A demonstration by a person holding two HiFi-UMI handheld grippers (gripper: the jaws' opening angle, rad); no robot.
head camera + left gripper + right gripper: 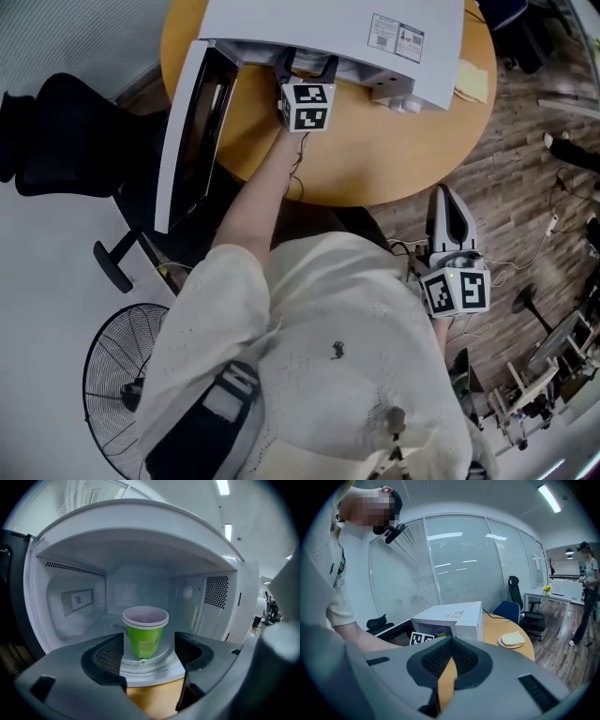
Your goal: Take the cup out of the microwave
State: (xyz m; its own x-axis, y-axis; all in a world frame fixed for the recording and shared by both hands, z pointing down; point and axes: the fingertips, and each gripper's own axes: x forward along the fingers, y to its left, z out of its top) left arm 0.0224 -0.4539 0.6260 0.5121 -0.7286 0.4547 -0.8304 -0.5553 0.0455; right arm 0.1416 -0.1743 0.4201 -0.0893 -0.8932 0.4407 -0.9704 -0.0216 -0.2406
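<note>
Left tool (307, 66) points slightly downward into microwave (328, 28), jaws apart before cup (145, 630).

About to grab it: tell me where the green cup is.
Left gripper view: green cup stands upright on the turntable inside the open microwave, centred ahead of the fingers.

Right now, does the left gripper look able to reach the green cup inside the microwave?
Probably yes: the microwave door stands open, the left gripper has its jaws apart, and the green cup stands upright straight ahead, nothing between.
</note>
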